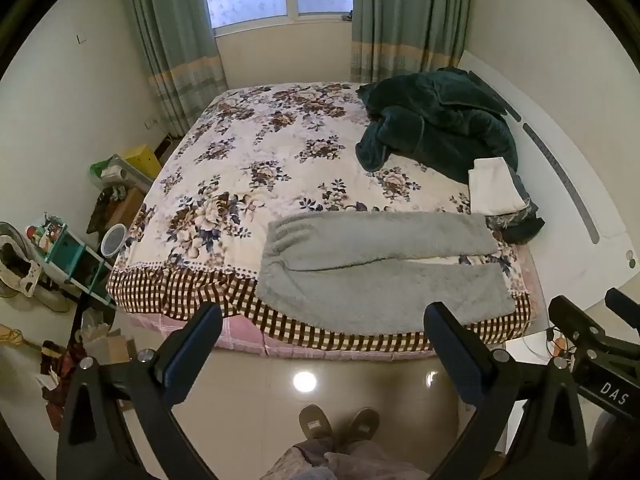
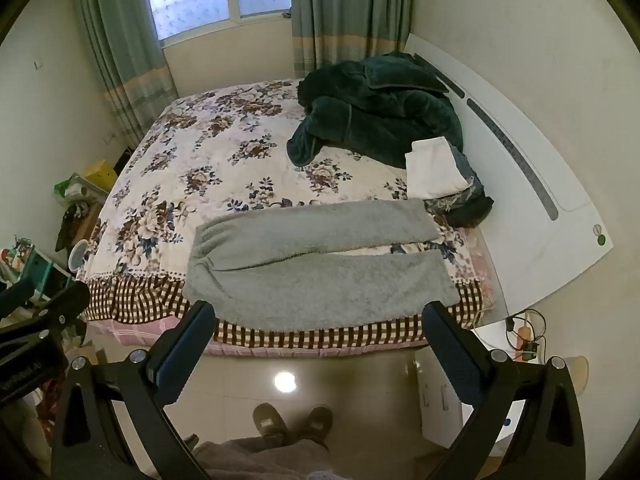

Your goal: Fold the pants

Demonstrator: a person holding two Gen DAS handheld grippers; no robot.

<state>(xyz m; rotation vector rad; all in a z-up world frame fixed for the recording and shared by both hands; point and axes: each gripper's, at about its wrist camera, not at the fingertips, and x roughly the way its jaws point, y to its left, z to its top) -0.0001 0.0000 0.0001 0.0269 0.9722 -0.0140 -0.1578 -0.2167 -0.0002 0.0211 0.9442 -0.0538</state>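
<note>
The left gripper (image 1: 322, 330) hangs over the floor at 6 o'clock, jaws spread wide, holding nothing. The grey pants (image 1: 380, 268) lie flat along the bed's (image 1: 224, 168) near edge, long axis running 9 to 3 o'clock, waistband at 9, both legs pointing to 3 and slightly parted. The right gripper (image 2: 320, 330) is likewise wide apart and empty.
</note>
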